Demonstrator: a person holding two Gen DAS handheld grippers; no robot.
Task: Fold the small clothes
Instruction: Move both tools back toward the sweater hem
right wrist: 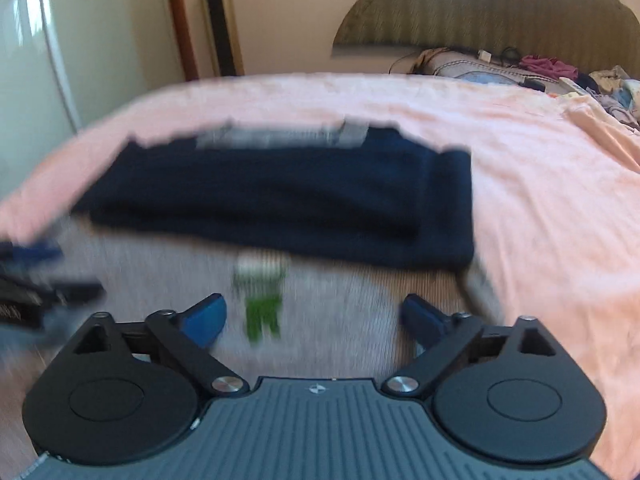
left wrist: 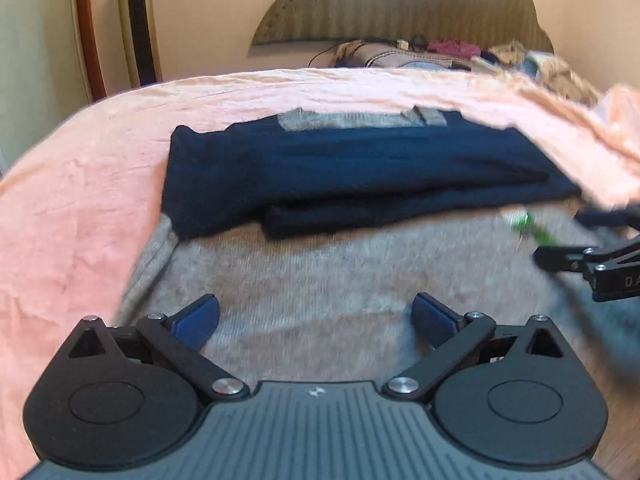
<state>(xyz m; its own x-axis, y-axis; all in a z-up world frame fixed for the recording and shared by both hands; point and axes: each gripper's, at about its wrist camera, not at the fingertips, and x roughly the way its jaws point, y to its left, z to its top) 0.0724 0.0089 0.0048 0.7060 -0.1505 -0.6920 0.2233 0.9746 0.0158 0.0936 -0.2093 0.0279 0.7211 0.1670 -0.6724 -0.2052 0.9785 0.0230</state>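
Note:
A small grey knit top with navy sleeves lies flat on the pink bedspread. Its grey body (left wrist: 320, 280) is nearest me and the folded navy part (left wrist: 340, 168) lies across the far side. A green print (right wrist: 262, 304) shows on the grey body (right wrist: 340, 308), below the navy part (right wrist: 280, 200). My left gripper (left wrist: 316, 318) is open and empty just above the grey body. My right gripper (right wrist: 314, 320) is open and empty over the same body, and it shows at the right edge of the left wrist view (left wrist: 560, 236). The right wrist view is blurred.
The pink bedspread (left wrist: 80, 200) covers the bed all round the garment. A pile of loose clothes (left wrist: 420, 54) lies at the head of the bed under a padded headboard (left wrist: 400, 8). A white cabinet (right wrist: 48, 60) stands at the left.

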